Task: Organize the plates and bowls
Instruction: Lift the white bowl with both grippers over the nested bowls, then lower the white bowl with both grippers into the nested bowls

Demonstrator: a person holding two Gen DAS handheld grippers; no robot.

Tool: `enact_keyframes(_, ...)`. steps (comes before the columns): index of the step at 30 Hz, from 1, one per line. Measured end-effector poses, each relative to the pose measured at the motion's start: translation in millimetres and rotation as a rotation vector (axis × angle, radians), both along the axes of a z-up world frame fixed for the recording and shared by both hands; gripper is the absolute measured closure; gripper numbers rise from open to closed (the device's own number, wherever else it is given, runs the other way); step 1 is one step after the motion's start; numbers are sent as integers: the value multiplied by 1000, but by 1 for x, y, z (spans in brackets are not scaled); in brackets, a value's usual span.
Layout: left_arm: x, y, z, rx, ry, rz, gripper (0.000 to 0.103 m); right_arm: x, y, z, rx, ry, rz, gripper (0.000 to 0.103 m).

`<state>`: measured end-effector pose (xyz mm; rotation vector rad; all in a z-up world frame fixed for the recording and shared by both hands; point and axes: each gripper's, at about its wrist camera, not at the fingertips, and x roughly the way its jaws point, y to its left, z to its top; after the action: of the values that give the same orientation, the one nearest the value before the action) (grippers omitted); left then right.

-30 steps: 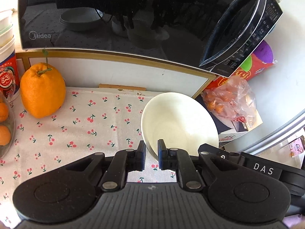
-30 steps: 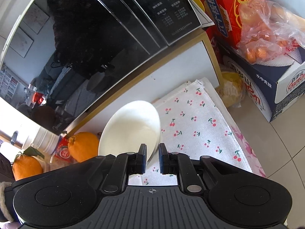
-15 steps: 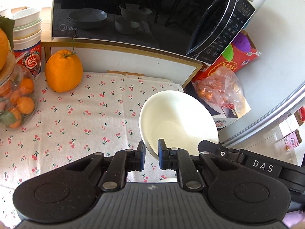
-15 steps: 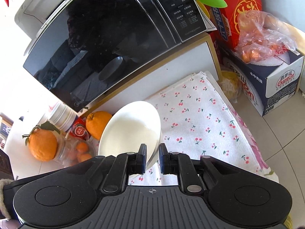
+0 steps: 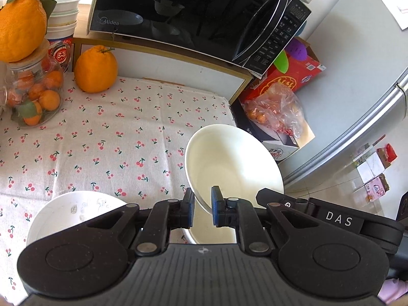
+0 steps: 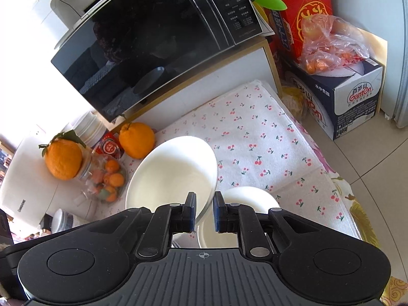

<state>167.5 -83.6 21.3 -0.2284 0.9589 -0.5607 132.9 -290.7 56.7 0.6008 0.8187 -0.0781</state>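
You're holding one white bowl (image 5: 233, 164) tilted above the cherry-print counter (image 5: 102, 137), left gripper (image 5: 201, 210) and right gripper (image 6: 205, 211) jaws both pinching its rim; level it before nesting into bowls (image 6: 244, 199) below.

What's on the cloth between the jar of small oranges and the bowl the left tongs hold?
Nothing: in the left wrist view only bare cherry-print cloth lies between the jar and the bowl held by the left tongs.
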Motion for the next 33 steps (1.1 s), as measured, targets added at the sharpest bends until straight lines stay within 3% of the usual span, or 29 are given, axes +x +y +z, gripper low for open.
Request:
enact_keyframes(7, -20, 6, -8, -25, -8, -3, 91, -21, 4, -6, -2, 2, -15, 89)
enact_keyframes(21, -16, 3, -37, -105, 123, -13, 90, -27, -6, -24, -1, 48, -75, 89)
enact_keyframes(33, -15, -6, -51, -51, 147, -5, 89, -16, -7, -46, 18, 122, -84, 87)
